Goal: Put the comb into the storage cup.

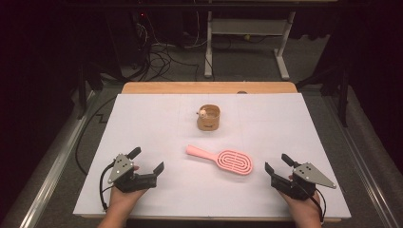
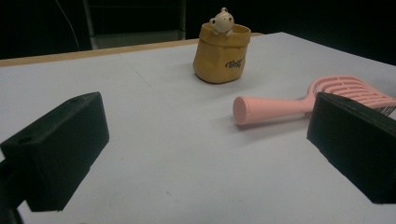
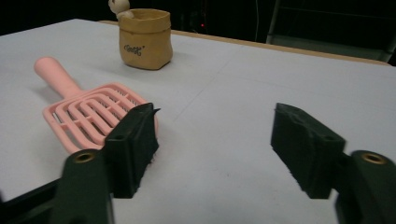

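Note:
A pink slotted hairbrush (image 1: 222, 161) (image 2: 299, 101) (image 3: 88, 109) lies flat in the middle of the white table, handle pointing left and away. Behind it stands a small tan pot (image 1: 208, 117) (image 2: 220, 53) (image 3: 144, 37) with a little figure peeking over its rim. My left gripper (image 1: 148, 159) (image 2: 205, 149) rests open near the front left, left of the brush handle. My right gripper (image 1: 277, 162) (image 3: 215, 140) stands open at the front right, just right of the brush head. Nothing is between either pair of jaws.
The white sheet (image 1: 142, 123) covers a wooden table whose far edge (image 1: 209, 87) shows bare. Beyond it on the floor are cables (image 1: 161, 52) and the legs of a white desk frame (image 1: 247, 42). Metal rails (image 1: 52, 166) run along both sides.

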`<action>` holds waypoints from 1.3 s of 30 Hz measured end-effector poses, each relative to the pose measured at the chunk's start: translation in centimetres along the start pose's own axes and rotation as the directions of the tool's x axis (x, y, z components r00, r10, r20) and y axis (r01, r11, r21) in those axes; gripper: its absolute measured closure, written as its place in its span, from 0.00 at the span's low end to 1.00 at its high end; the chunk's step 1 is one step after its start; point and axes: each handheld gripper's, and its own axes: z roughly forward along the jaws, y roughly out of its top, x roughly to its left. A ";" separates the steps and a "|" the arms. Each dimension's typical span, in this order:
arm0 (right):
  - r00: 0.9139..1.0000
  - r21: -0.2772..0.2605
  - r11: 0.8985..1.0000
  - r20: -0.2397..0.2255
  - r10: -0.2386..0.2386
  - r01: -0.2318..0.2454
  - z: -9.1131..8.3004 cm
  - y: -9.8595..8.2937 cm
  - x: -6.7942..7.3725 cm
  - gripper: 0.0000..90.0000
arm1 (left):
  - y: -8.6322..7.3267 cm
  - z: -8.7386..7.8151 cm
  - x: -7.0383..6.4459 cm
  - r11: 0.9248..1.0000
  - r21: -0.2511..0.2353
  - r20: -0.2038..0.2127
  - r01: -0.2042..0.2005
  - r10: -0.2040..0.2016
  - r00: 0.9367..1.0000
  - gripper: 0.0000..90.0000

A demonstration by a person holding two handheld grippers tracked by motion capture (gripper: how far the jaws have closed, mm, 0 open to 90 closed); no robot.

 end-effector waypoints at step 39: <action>0.983 0.260 0.957 -0.158 -0.091 0.131 8.7 2.6 2.3 1.00 | 0.1 -0.4 0.4 0.999 -0.041 -0.013 0.016 -0.016 1.000 0.00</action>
